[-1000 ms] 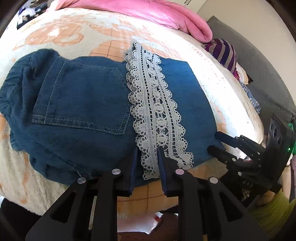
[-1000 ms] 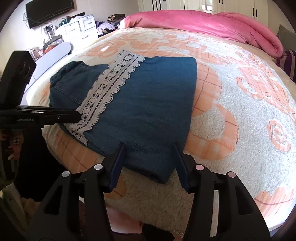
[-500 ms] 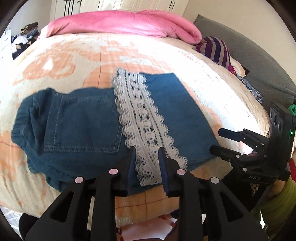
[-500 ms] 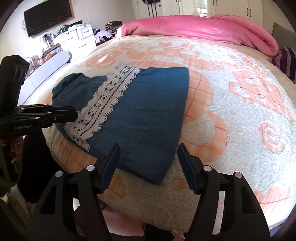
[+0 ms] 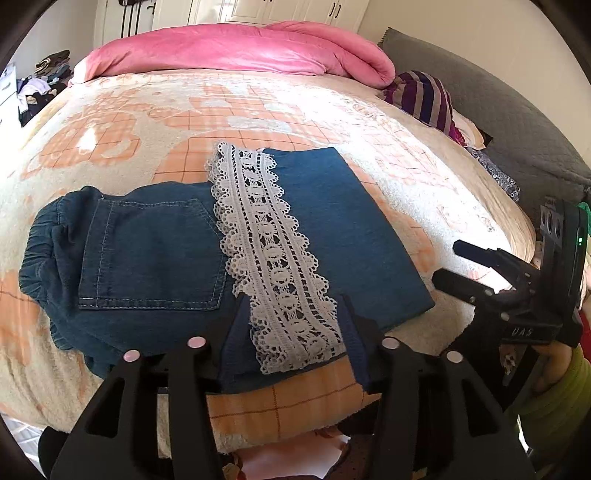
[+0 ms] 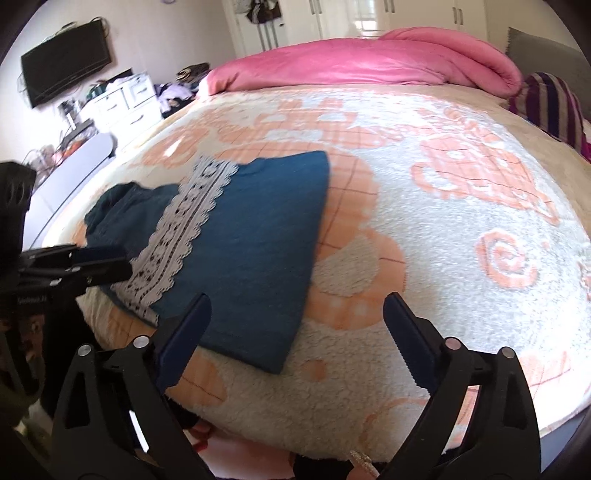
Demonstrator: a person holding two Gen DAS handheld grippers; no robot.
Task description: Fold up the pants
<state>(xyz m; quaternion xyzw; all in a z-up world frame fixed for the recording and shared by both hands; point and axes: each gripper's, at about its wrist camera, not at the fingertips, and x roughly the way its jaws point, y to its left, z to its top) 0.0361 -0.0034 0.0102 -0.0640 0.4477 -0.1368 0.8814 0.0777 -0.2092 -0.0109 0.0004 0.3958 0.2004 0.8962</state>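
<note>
Bed blanket (image 6: 424, 229) under folded pants (image 5: 177, 258); left gripper (image 5: 291, 314), right gripper (image 6: 295, 317) both agape, empty

Pants' (image 5: 155, 258) underside hidden.

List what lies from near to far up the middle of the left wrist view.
Left gripper, jaws open → white lace trim on the folded blue denim pants → peach-and-cream patterned fleece blanket → rolled pink duvet → white wardrobe doors.
</note>
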